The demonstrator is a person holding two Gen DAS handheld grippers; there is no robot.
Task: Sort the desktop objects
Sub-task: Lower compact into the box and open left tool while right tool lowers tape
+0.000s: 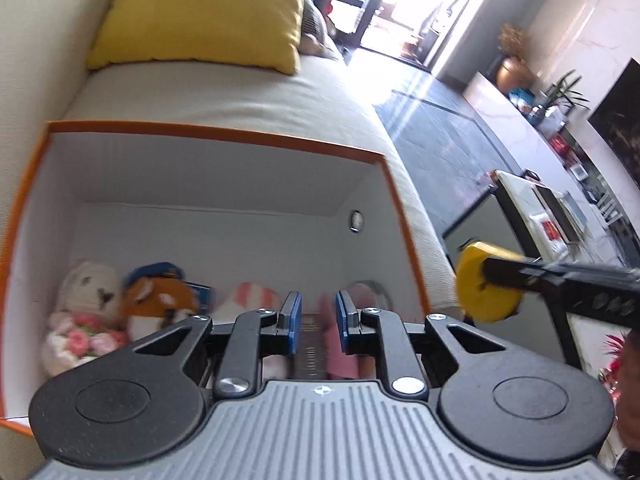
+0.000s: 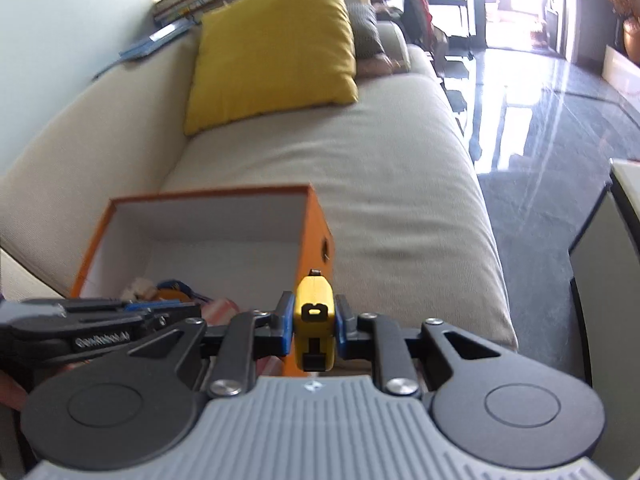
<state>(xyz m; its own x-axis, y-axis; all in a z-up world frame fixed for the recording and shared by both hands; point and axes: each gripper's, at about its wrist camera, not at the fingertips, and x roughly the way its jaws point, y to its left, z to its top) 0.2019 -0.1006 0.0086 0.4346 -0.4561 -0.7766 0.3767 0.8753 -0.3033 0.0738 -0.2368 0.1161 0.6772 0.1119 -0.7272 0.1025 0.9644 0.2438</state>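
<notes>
The right gripper (image 2: 315, 322) clamps a yellow tape measure (image 2: 314, 320) just past the orange box's (image 2: 320, 232) right wall – left gripper (image 1: 313, 320) over the toys inside, jaws slightly apart, holding nothing

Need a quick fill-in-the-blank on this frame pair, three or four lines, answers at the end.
1. The right gripper is shut on a small ____ tape measure.
2. The left gripper holds nothing and hangs over the open ____-rimmed box.
3. The box sits on the seat of a cream ____, with soft toys inside.
4. The cushion leaning on the backrest is ____.

Missing words: yellow; orange; sofa; yellow
</notes>
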